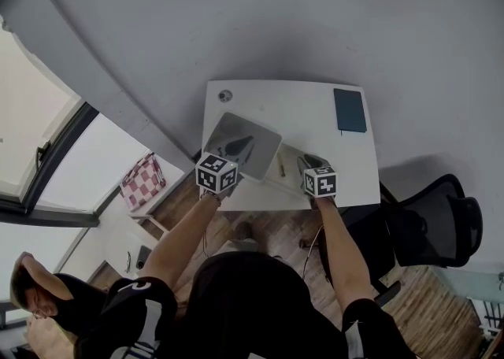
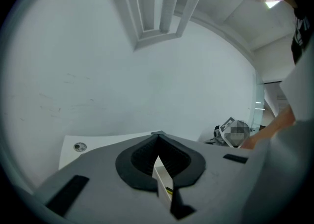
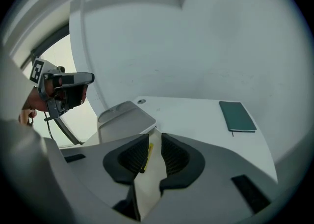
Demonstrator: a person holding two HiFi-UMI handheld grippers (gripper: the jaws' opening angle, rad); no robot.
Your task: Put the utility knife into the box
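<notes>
Both forearms reach forward, side by side. The left gripper [image 2: 158, 139] has its jaw tips together just above the box [image 3: 146, 184]. The right gripper [image 3: 153, 145] is slightly parted, with the utility knife [image 3: 145, 156] lying in the box between its jaws.

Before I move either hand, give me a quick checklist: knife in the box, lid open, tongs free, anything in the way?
1. Utility knife in the box: ok, its yellow body lies on the white floor.
2. Lid open: ok, it is up on the box's left side.
3. Right gripper free: ok, tongs apart, nothing pinched.
4. Left gripper free of the box: cannot tell; its tongs meet at the tips, and a white box wall shows in the gap behind them.
5. Green notebook out of the way: ok, it lies apart near the table's far right corner.
</notes>
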